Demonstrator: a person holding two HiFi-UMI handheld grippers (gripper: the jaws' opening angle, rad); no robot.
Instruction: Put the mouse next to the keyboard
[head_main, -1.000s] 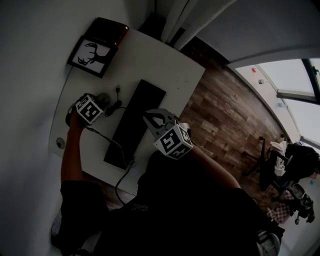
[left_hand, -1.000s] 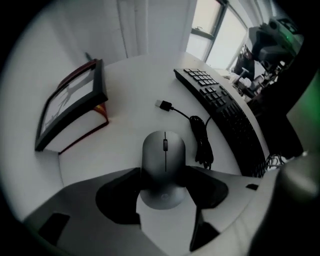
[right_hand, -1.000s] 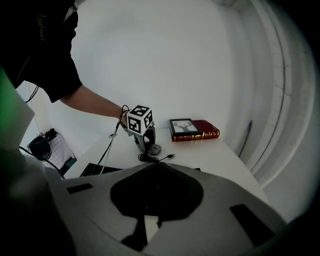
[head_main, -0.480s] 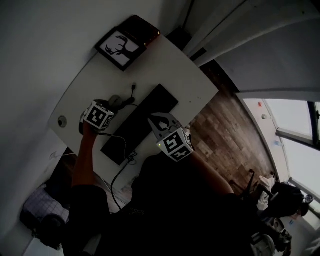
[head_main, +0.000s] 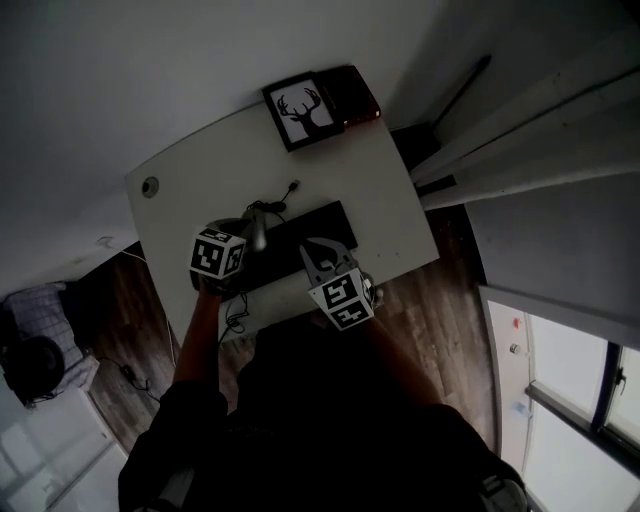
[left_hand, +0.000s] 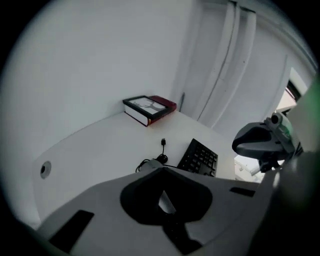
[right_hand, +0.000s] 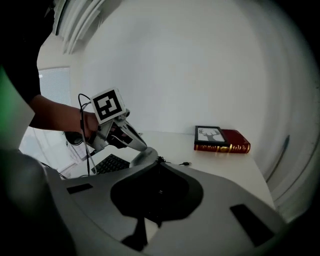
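Left hand-held gripper (left_hand: 161, 172) is pinched together, empty, tips at the mouse (left_hand: 149, 164) on the desk (left_hand: 100, 145), nine o'clock of the keyboard (left_hand: 200, 157); the task looks nearly done, perhaps one nudge left.

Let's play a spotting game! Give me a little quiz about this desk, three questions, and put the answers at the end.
1. True or false: the deer picture lies on top of the red book.
2. What colour is the keyboard? A white, B black, C red.
3. Fill in the gap: the gripper nearest the mouse is the ___ one.

Key: 1 true; 2 B; 3 left, the left gripper.
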